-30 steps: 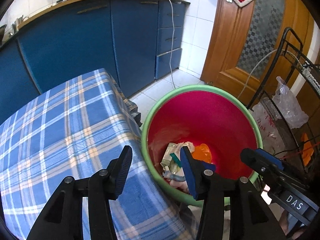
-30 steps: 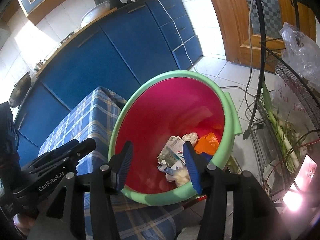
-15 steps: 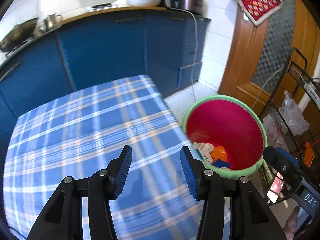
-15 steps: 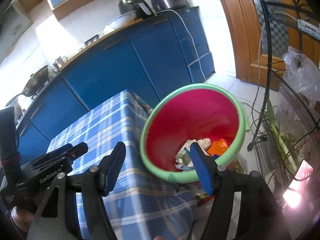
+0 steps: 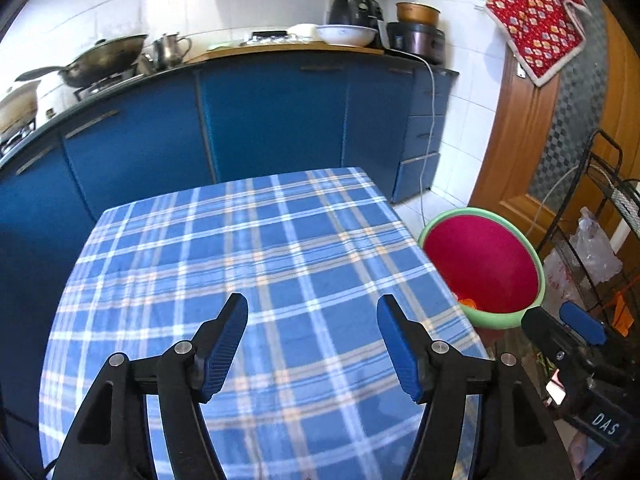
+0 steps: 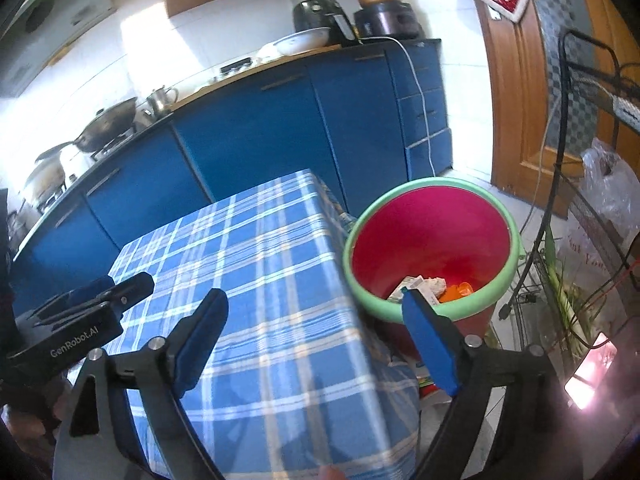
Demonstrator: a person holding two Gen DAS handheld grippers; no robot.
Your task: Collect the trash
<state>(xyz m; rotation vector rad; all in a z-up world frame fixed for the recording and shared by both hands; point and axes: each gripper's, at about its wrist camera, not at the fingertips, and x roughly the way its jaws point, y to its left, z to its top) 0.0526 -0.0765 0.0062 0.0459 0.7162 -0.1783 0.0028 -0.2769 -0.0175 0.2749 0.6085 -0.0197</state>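
Observation:
A green-rimmed bin with a red inside (image 5: 484, 264) (image 6: 432, 236) stands on the floor at the table's right end. Trash (image 6: 430, 286) lies at its bottom: paper scraps, a crumpled wad and an orange piece. My left gripper (image 5: 312, 344) is open and empty above the blue plaid tablecloth (image 5: 240, 264). My right gripper (image 6: 316, 340) is open and empty above the table's right edge, with its right finger (image 6: 428, 340) in front of the bin's near rim. The left gripper (image 6: 80, 312) also shows at the left of the right wrist view.
Blue kitchen cabinets (image 5: 260, 120) run behind the table, with pots and a wok on the counter. A wooden door (image 5: 560, 140) is at the right. A black wire rack (image 6: 592, 220) with plastic bags and green onions stands right of the bin.
Both grippers have pulled back and up from over the bin to above the table. Their jaws have opened wider. The bin now looks smaller and farther away.

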